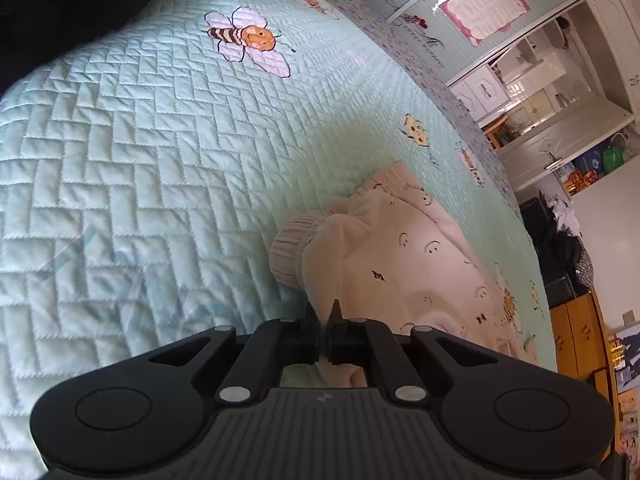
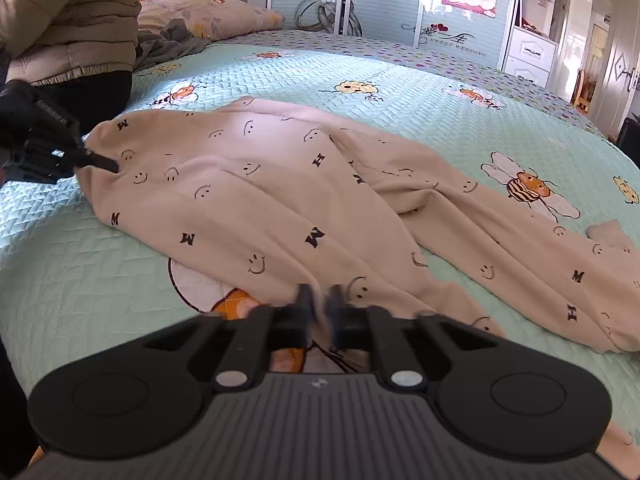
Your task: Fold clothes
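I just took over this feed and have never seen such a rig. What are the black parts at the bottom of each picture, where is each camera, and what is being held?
The black parts are two hand-held grippers, each carrying its own camera that looks along its fingers. The left gripper is shut on one end of beige pants; you can also see it from the right camera. The right gripper is pinching the pants at their near edge, though blur hides detail. The pants lie spread on a green quilt with bee pictures. A person in a puffy jacket is at the left.
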`<action>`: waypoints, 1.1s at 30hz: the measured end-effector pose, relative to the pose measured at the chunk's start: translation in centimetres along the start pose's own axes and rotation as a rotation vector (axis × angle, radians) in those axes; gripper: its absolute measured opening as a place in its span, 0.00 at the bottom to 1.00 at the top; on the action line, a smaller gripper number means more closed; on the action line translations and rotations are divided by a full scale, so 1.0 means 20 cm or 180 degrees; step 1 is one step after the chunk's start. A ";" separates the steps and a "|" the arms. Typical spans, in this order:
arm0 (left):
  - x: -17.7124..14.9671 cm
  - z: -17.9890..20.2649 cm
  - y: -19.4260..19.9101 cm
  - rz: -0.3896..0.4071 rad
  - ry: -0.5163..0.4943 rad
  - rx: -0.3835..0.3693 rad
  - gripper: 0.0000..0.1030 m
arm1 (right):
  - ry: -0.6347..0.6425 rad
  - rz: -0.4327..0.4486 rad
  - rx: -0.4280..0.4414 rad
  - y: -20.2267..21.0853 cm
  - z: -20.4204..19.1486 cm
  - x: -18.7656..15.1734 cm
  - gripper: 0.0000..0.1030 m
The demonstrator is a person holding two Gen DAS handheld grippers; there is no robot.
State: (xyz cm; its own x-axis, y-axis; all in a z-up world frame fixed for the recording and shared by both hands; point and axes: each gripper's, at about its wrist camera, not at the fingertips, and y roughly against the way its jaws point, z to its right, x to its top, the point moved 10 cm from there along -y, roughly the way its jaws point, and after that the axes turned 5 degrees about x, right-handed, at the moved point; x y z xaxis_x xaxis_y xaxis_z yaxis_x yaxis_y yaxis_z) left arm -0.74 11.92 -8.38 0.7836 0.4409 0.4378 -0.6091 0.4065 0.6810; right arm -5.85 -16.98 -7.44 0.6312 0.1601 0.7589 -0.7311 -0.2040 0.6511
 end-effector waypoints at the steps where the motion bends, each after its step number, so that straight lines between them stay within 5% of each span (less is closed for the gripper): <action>1: -0.01 0.00 0.04 0.0021 -0.0010 -0.0028 0.02 | 0.0032 0.0010 0.0017 0.03 -0.01 -0.01 0.04; 6: -0.12 -0.02 0.30 0.0146 -0.0023 -0.0155 0.02 | 0.0088 0.0066 0.0162 0.22 -0.14 -0.11 0.03; 11: -0.27 -0.14 0.41 -0.0018 -0.0188 0.0001 0.10 | 0.0110 0.0014 0.0313 0.40 -0.27 -0.26 0.03; 13: -0.24 -0.14 0.45 0.0016 -0.0259 0.0052 0.23 | 0.0062 -0.0129 0.0341 0.42 -0.28 -0.33 0.06; 17: -0.12 -0.13 0.52 0.0174 -0.0370 0.0109 0.23 | -0.0180 -0.0034 0.0394 0.48 -0.21 -0.29 0.11; 19: -0.06 -0.12 0.57 0.0253 -0.0425 0.0138 0.26 | -0.0212 0.0150 0.0393 0.54 -0.19 -0.20 0.27; 21: 0.00 -0.11 0.61 0.0332 -0.0481 0.0166 0.31 | -0.0223 0.0324 0.0365 0.56 -0.15 -0.09 0.65; 23: 0.06 -0.10 0.65 0.0411 -0.0536 0.0195 0.35 | -0.0241 0.0480 0.0340 0.54 -0.11 0.02 0.75; 26: 0.18 0.02 0.52 0.0313 -0.0699 0.0139 0.46 | -0.0307 0.0528 0.0408 0.44 -0.06 0.18 0.75; 33: 0.33 0.22 -0.05 -0.0260 -0.0994 0.0018 0.47 | -0.0572 0.0428 0.0392 0.22 0.04 0.34 0.75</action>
State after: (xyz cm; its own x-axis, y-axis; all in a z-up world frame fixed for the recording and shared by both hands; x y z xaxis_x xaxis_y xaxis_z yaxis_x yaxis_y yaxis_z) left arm 5.66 10.93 -3.64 0.8300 0.1398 0.5400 -0.5428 0.4256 0.7241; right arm -4.57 -17.53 0.51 0.5745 -0.0484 0.8171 -0.7814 -0.3298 0.5298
